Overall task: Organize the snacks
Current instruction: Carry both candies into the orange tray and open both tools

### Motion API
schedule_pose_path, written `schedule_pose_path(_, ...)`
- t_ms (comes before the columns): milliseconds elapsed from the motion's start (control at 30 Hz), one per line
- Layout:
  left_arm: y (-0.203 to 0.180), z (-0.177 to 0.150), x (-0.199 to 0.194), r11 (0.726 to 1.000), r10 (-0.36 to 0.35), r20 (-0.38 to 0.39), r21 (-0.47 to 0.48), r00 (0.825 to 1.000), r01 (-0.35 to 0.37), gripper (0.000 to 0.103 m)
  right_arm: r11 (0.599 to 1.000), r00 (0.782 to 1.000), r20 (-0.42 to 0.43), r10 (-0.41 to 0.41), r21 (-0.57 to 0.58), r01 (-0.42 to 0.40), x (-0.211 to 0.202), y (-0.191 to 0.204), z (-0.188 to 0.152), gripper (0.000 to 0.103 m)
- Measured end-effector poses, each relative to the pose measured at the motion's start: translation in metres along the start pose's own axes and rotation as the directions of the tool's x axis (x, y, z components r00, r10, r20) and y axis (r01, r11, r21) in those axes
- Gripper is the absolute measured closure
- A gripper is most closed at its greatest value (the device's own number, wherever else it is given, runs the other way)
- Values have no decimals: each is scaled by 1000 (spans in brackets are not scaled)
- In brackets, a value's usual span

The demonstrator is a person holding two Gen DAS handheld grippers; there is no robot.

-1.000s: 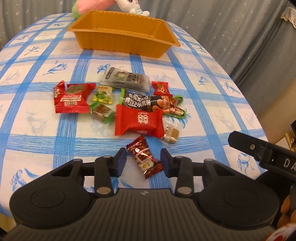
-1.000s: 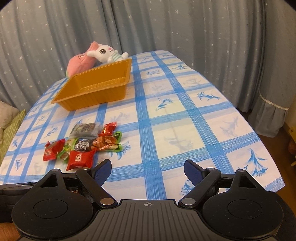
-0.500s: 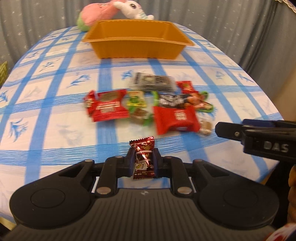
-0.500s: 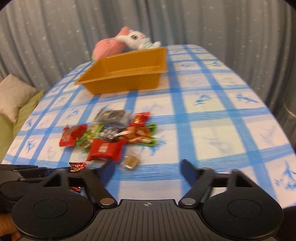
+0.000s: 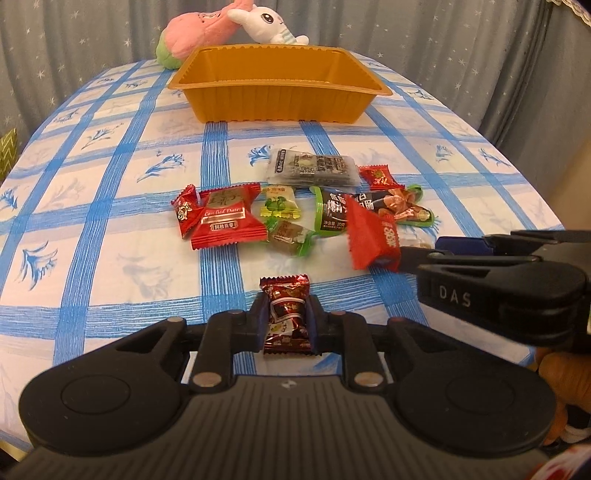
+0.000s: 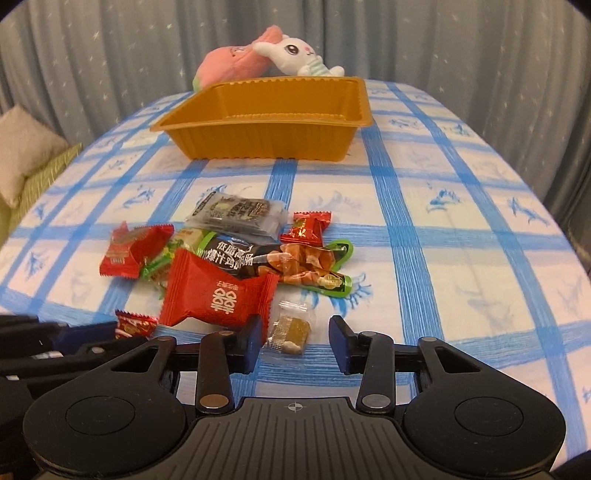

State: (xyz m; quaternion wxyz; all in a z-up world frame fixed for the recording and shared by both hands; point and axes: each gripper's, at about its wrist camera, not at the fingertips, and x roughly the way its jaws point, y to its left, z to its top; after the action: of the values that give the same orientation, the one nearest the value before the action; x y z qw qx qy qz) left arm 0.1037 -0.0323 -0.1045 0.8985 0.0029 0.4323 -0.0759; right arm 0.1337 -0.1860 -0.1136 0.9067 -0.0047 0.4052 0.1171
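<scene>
Now L fingers (image 5: 287,320) clamp dark candy (image 5: 286,317); R fingers (image 6: 295,341) narrower, closing round clear candy (image 6: 290,330), prob untouched.

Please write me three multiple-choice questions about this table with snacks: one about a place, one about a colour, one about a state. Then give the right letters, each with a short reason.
1. Where does the orange tray stand?
A. Beyond the snack pile, in front of the plush toys
B. On top of the snacks
C. Between the two tongs

2. What colour is the wrapper of the candy in the left tongs?
A. Green
B. Dark red
C. Clear

3. In what state is the tray?
A. Upright, with no snack showing inside
B. Full of snacks
C. Turned upside down

Answers:
1 A: the pile lies nearer the cameras and the toys are behind the tray's far rim.
2 B: the tongs are shut on a dark red wrapper.
3 A: both views show its open top and bare inner walls.
</scene>
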Motion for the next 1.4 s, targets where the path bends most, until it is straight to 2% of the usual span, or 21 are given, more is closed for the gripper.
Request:
schedule_pose_path(33,-1,-1,0,1000,2,2,6,1000,-2,83,1000,1000,3,-8,-23,9,0,2,-1,70)
schedule_pose_path(67,-2,-1,0,1000,5,4,14,1000,-5,82,999,1000,6,-19,-40,19,-1,4,-3,79)
schedule_pose_path(167,-4,-2,0,999,12,10,35,1000,-12,82,998,1000,10,-20,-51,21,-3,5,-6,81)
schedule_pose_path(467,-3,-3,-6,1000,10,20,21,1000,-10,85,997,996,67,-65,-27,67,-20,-4,-3,82)
schedule_pose_path(733,4,17,-24,1000,15,86,0,996,-15,85,1000,992,119,-30,4,30,-36,-5,8,82)
schedule_pose_path(900,12,48,-25,1000,12,133,10,991,-13,85,1000,988,153,1,10,-3,-39,-6,27,82)
schedule_pose_path(1100,26,105,-18,999,-5,209,52,978,-6,85,1000,976,219,24,14,-27,-30,-16,77,82)
schedule_pose_path(1300,42,161,13,999,-1,247,48,969,-11,85,997,959,279,46,42,-59,-7,-27,137,82)
schedule_pose_path(1400,52,181,36,1000,-30,239,0,971,31,85,994,956,286,62,73,-86,11,-32,163,82)
